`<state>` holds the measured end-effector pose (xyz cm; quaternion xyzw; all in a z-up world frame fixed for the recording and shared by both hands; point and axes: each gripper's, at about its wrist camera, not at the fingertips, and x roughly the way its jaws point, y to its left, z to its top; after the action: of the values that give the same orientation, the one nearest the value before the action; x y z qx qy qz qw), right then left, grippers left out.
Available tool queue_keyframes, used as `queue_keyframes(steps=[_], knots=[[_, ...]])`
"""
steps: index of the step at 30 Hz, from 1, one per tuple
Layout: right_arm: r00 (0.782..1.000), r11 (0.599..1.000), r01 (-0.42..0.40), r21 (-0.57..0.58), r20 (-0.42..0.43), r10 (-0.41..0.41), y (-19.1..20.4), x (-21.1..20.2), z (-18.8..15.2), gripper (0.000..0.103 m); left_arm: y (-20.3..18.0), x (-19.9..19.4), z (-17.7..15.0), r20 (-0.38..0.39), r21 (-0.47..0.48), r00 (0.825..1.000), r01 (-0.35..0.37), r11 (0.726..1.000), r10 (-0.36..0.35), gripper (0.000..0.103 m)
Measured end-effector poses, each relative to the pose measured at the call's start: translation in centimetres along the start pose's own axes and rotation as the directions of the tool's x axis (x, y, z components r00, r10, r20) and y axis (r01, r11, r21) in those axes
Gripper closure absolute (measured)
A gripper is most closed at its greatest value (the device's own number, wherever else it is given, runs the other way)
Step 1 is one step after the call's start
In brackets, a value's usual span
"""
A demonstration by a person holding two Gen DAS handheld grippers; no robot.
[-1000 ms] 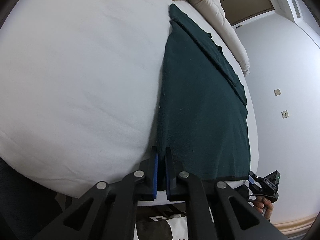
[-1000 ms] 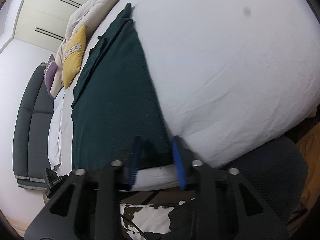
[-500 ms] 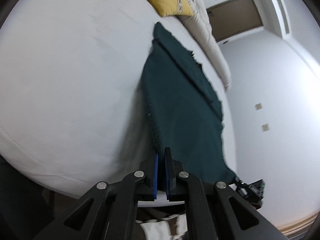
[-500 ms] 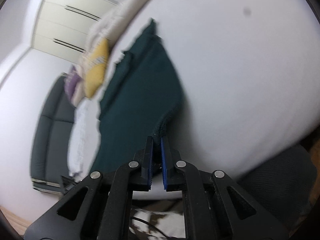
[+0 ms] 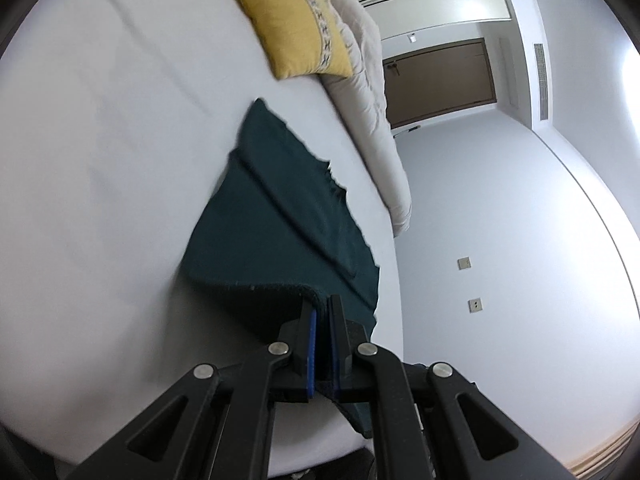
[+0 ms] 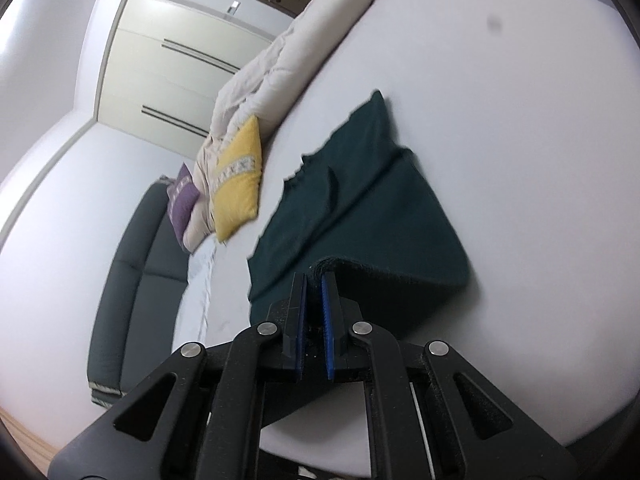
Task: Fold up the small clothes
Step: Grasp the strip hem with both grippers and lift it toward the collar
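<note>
white bed (image 5: 100, 200) carries the dark green garment (image 5: 280, 216), its near hem lifted off by the left hand-held gripper (image 5: 322, 312) and right hand-held gripper (image 6: 314, 284), each pinching a corner; fold begun, not laid over.

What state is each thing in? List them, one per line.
dark green garment: near hem lifted off the bed, far end lying flat
left gripper: shut on the hem
right gripper: shut on the hem
yellow cushion: lying on the bed
beige duvet: bunched up
</note>
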<state>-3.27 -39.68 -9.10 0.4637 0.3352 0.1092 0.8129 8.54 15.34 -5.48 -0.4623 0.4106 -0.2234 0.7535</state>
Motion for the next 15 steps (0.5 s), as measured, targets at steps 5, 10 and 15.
queue_keyframes(steps=[5, 10, 15], knots=[[0.999, 1.0, -0.003, 0.007, 0.044, 0.003, 1.5, 2.7, 4.5, 0.097, -1.0, 2.5, 4.1, 0.029, 0.001, 1.0, 0.0, 1.0, 0.0, 0.097], [0.997, 1.0, 0.012, 0.016, 0.072, -0.013, 2.6, 6.7, 9.3, 0.097, -1.5, 5.7, 8.0, 0.047, 0.004, 0.999, -0.018, 1.0, 0.017, 0.097], [0.994, 0.999, 0.033, 0.033, 0.101, -0.036, 2.5, 10.6, 13.4, 0.097, -1.2, 9.0, 11.8, 0.051, -0.001, 0.998, -0.047, 0.999, 0.047, 0.097]])
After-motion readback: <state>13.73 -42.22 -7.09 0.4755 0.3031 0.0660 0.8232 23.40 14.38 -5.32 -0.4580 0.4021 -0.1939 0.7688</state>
